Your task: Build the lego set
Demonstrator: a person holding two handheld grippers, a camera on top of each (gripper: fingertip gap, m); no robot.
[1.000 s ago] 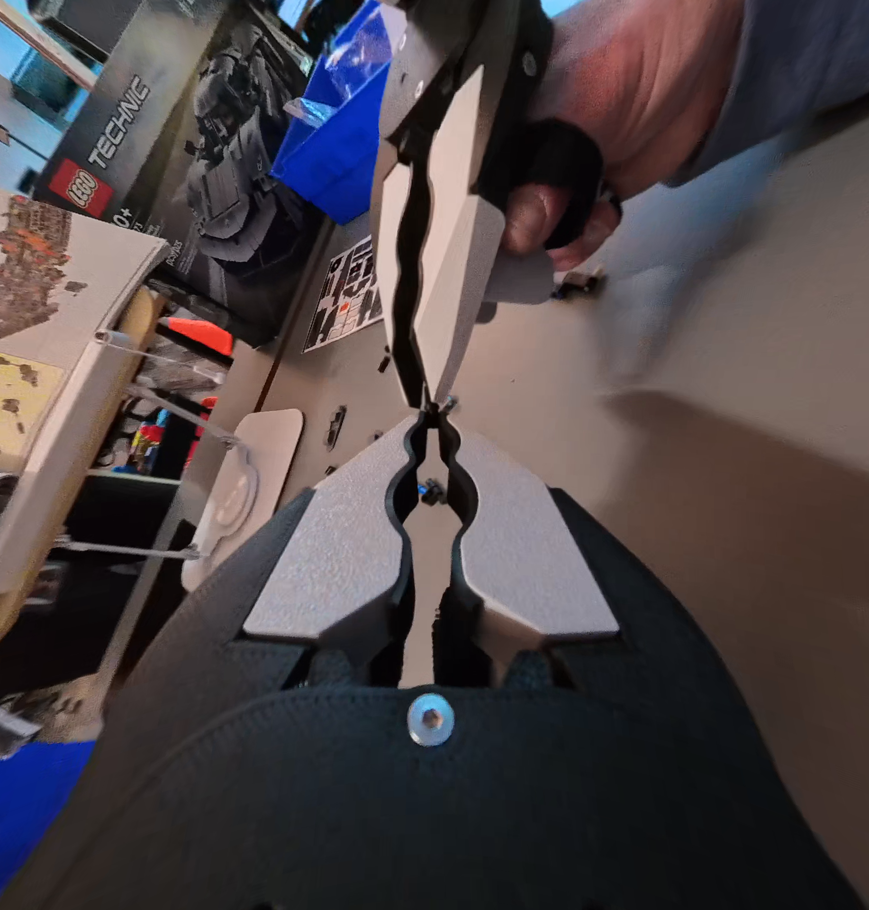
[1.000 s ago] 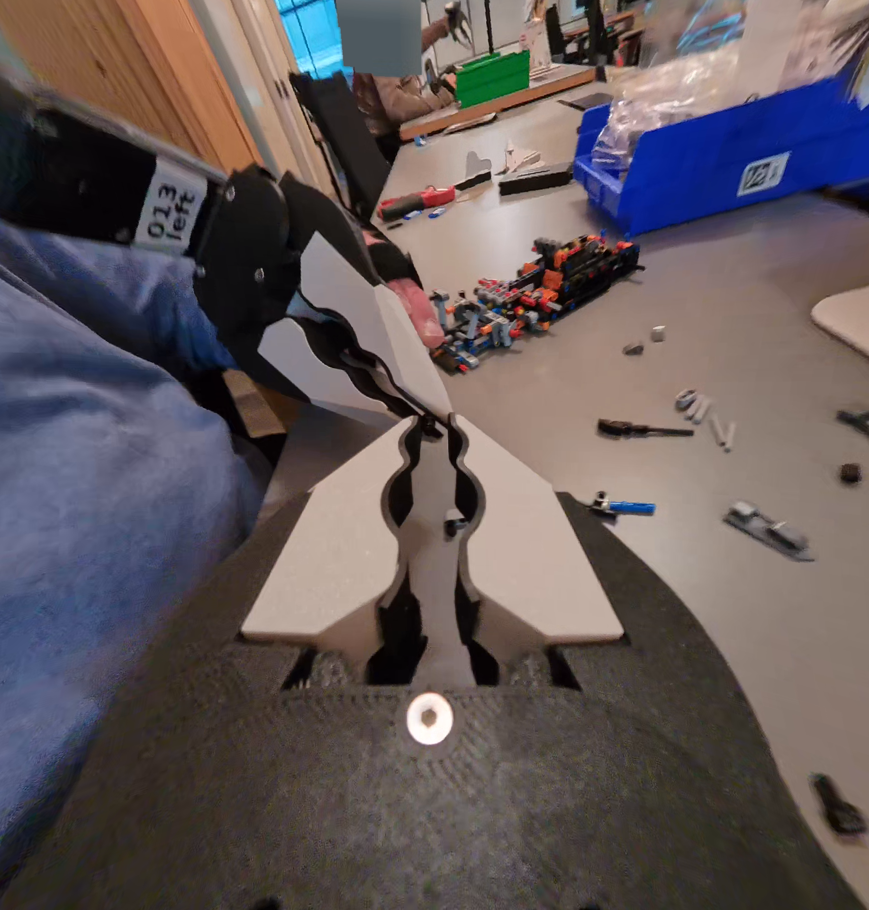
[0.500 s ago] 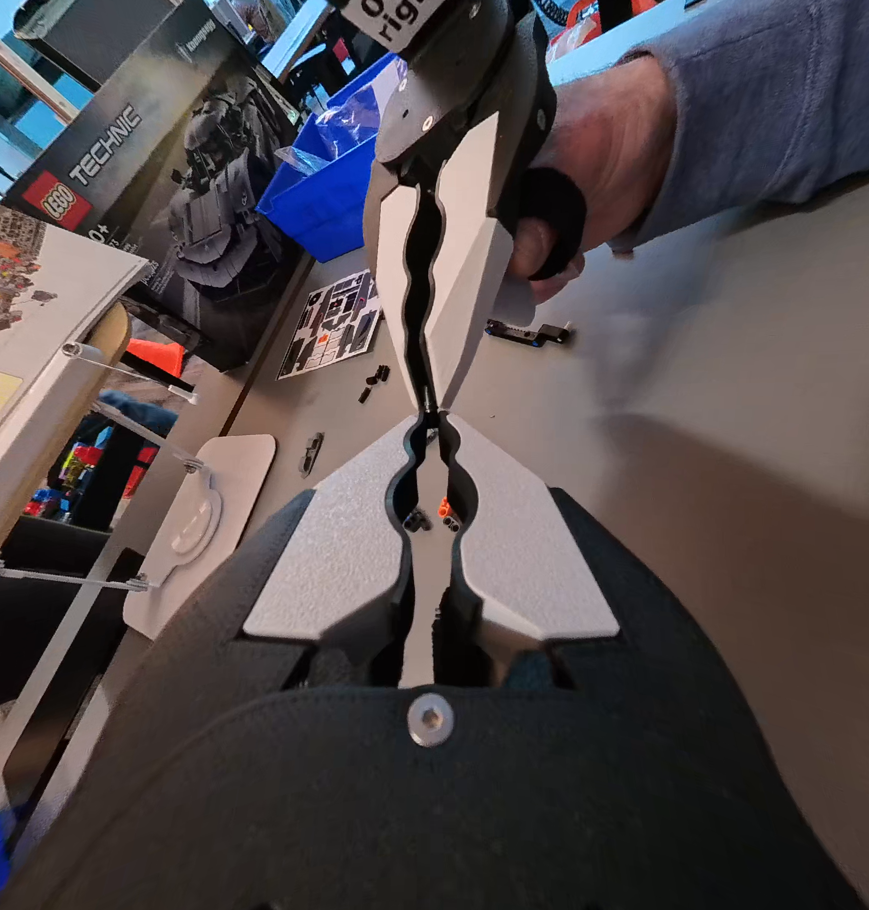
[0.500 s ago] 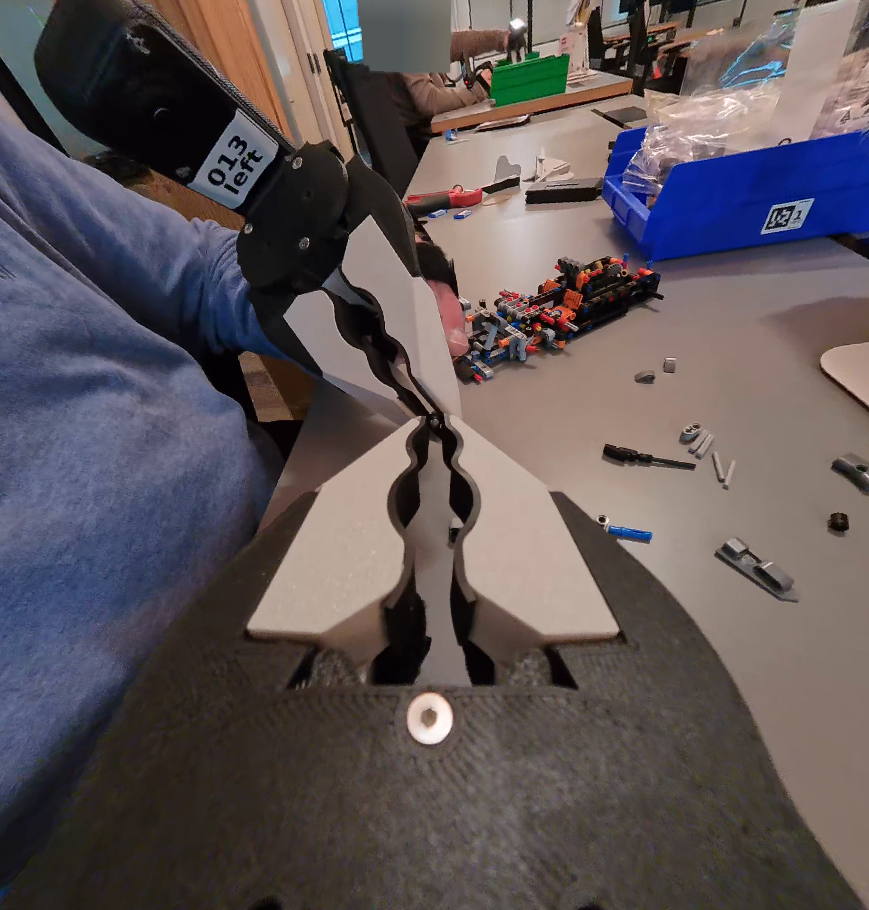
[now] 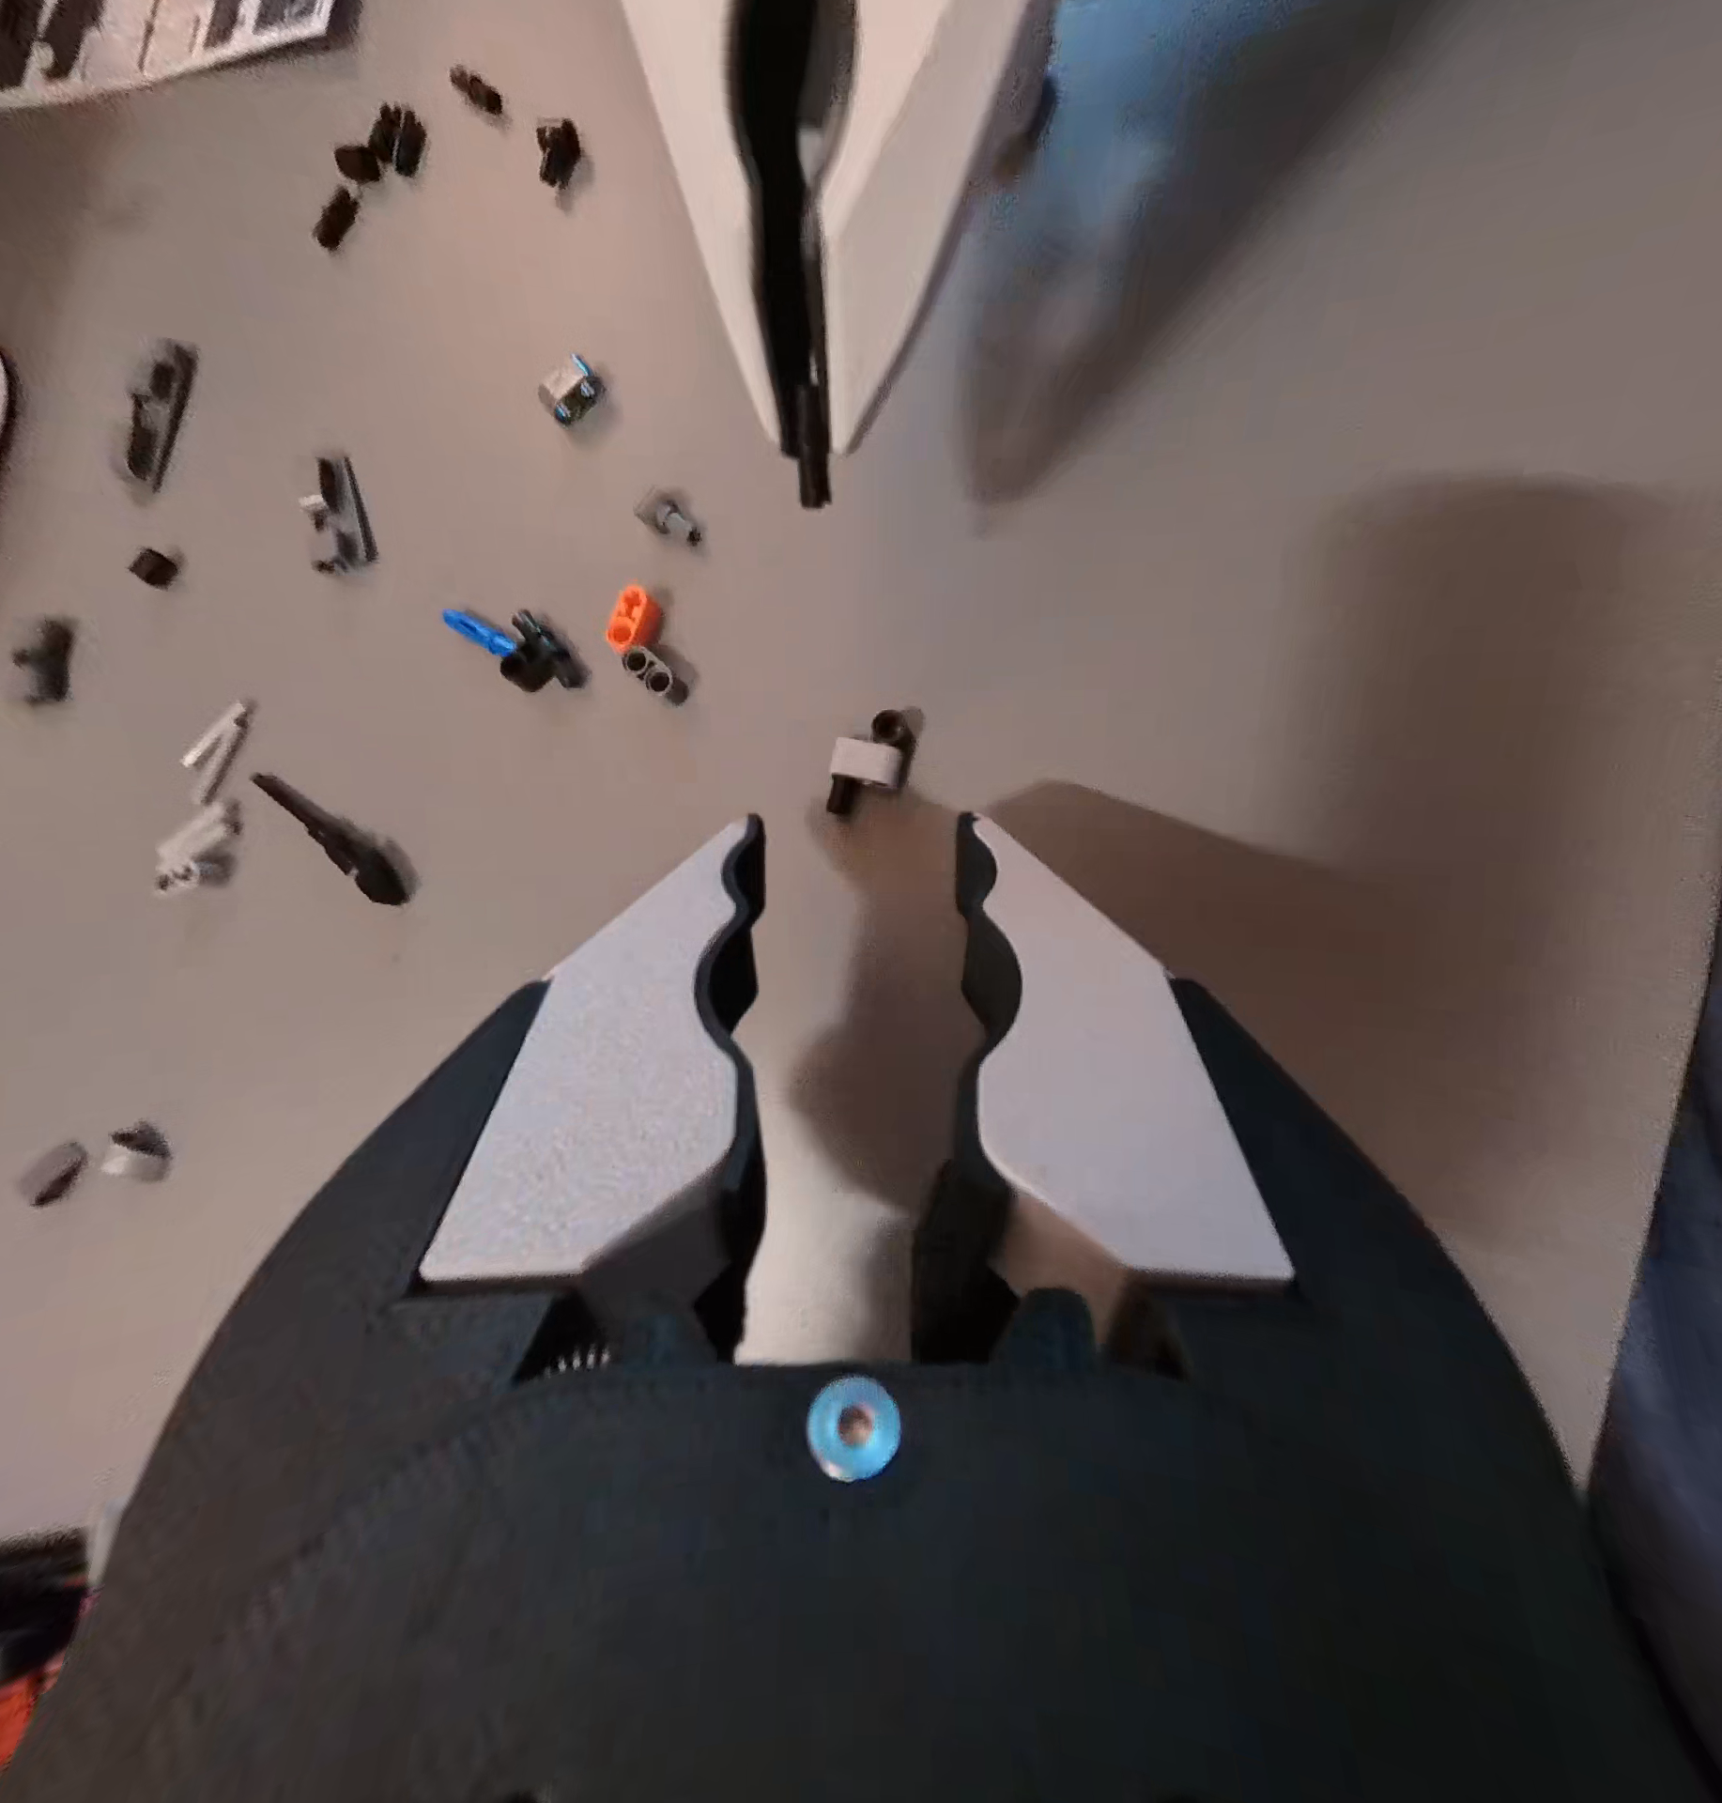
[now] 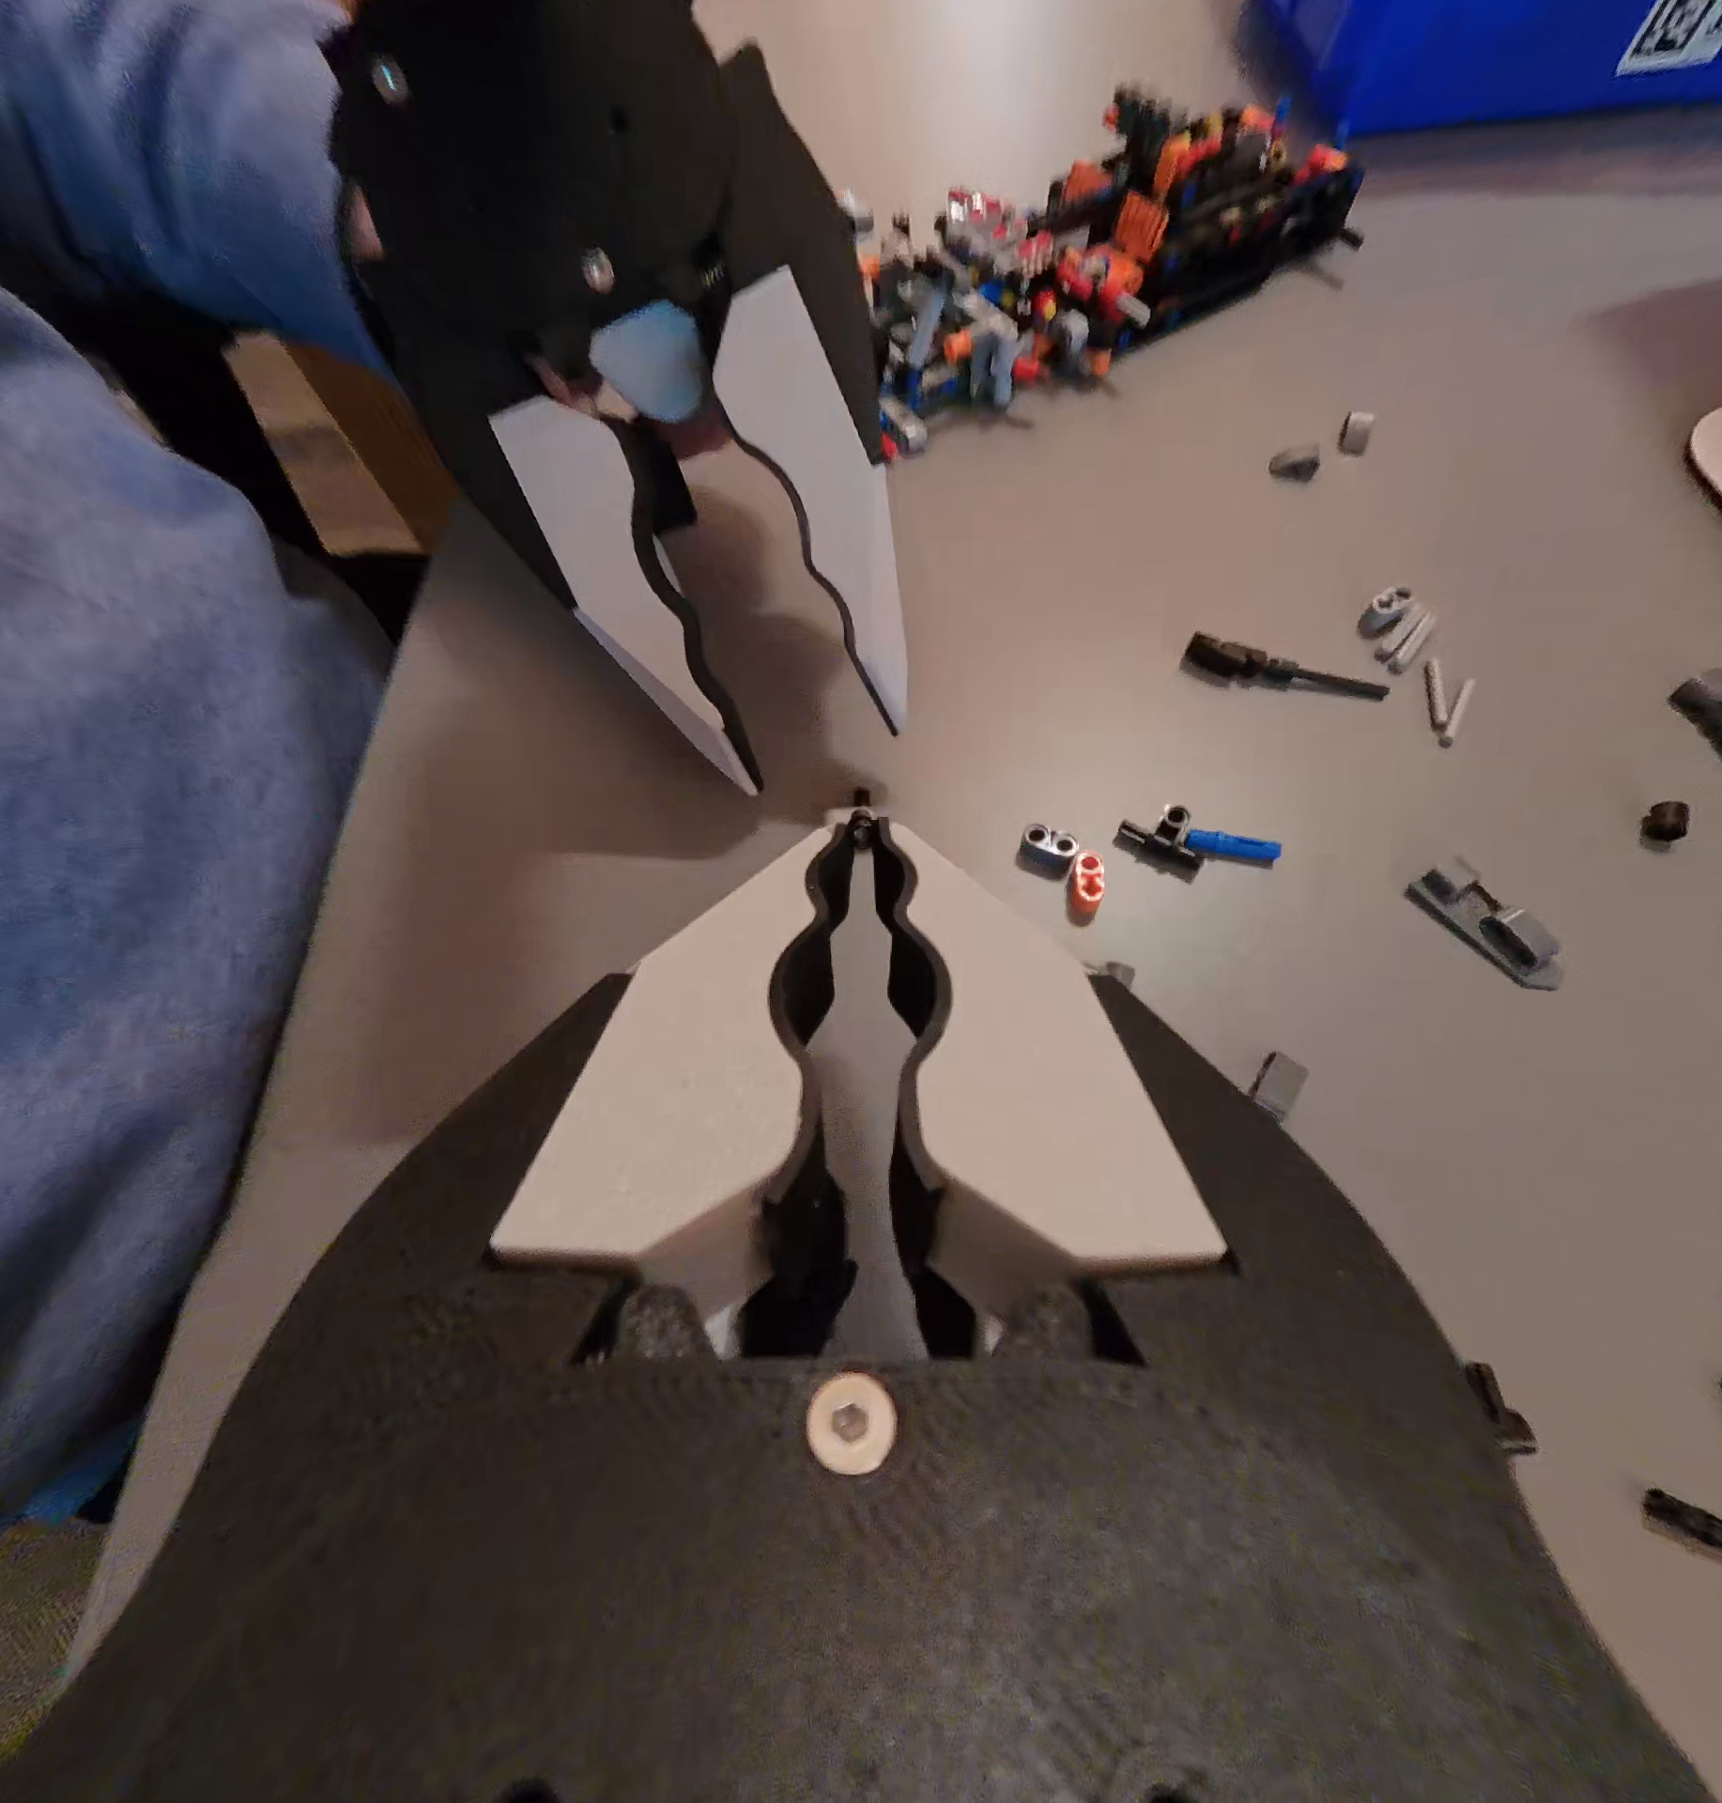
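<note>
Loose parts lie scattered over the left of the counter (image 5: 467, 995): black pins, grey rods, and a blue pin (image 5: 477, 629) plugged into a black connector, with an orange piece (image 5: 634, 617) just beside it.

At centre, the left hand-held gripper (image 5: 859, 829) hangs over the counter with its jaws wide apart and nothing between them. Half a second ago they were pinched shut, tip to tip with the other tool. Just ahead of its fingertips a small grey connector (image 5: 872, 763) with a black pin through it rests on the counter.

Above it, the right hand-held gripper (image 5: 806, 439) has drawn away, jaws closed on a thin black piece (image 5: 814, 480) that juts from its tip.

From the right wrist camera, the person's blue sleeve (image 6: 125, 781) fills the left and the opened left tool stands next to it. The part-built model (image 6: 1081, 263) sits well back on the counter, near a blue bin (image 6: 1481, 49).

The joint grip has broken up. The grey connector looks released or dropped, and the black piece is not yet joined to it. The join probably still needs making, and the connector must likely be picked up again first. Neither part has reached the model.
</note>
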